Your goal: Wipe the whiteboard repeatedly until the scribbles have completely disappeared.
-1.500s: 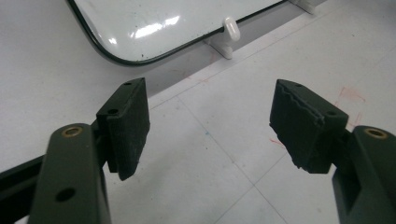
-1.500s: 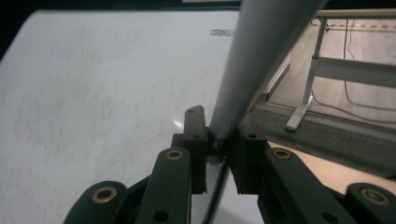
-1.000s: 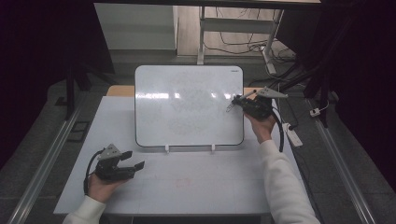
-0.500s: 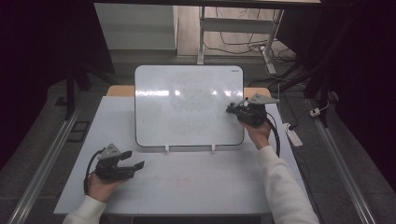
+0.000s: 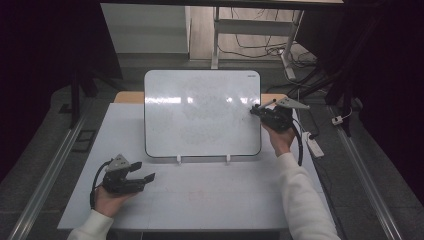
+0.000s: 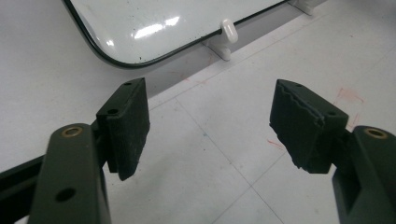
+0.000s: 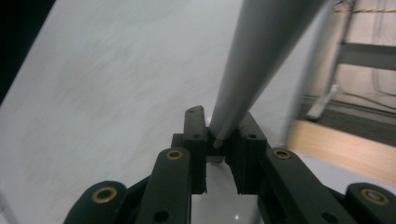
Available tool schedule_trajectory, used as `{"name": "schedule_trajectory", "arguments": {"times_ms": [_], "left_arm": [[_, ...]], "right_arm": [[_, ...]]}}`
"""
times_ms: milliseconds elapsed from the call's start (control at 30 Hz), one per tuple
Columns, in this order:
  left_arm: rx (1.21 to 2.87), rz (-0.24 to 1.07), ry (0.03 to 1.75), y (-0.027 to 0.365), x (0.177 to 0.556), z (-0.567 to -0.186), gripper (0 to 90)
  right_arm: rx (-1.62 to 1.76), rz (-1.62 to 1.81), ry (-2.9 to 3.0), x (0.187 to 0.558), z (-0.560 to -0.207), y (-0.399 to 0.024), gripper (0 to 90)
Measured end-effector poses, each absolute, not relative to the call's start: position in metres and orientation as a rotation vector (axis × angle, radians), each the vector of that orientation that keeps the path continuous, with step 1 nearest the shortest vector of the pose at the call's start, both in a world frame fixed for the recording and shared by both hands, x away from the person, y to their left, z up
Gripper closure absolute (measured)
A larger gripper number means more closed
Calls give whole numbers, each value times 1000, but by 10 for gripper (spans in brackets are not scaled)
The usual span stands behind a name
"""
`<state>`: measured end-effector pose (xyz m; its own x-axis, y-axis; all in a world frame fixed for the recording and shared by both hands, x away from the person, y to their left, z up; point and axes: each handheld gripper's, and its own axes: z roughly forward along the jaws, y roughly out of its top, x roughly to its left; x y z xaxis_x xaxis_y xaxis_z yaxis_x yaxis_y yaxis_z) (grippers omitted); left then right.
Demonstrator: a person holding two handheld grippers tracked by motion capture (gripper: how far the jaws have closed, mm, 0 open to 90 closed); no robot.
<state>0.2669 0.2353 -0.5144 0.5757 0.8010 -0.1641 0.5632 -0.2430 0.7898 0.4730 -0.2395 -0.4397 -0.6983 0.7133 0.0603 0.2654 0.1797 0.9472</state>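
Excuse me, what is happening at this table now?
A person works at a white table with two black handheld grippers. The right gripper is shut on a thin grey pen-like stick and holds it against the right part of the white rounded whiteboard, which leans on small white stands. The left gripper rests open near the table's front left, holding nothing.

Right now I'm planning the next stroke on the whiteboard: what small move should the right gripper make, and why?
Probably slide the right gripper leftward across the whiteboard. It is shut on a grey marker at the board's right edge, and faint smudges cover the middle. The left gripper rests open on the table.
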Motion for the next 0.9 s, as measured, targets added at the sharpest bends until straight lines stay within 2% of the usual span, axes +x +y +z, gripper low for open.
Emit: {"name": "schedule_trajectory", "arguments": {"times_ms": [133,333,567,767,900], "left_arm": [[1942,337,1101,236,269,-516,299],[1936,345,1096,235,267,-514,299],[1935,343,1097,237,268,-515,299],[1937,349,1092,234,266,-514,299],[1932,347,1100,236,268,-515,300]], "right_arm": [[763,1435,2193,462,-446,-214,776],[900,1499,2013,489,-425,-237,776],[766,1450,2203,465,-446,-216,776],[861,1458,2088,475,-433,-232,776],[847,1477,2140,470,-440,-225,776]]}}
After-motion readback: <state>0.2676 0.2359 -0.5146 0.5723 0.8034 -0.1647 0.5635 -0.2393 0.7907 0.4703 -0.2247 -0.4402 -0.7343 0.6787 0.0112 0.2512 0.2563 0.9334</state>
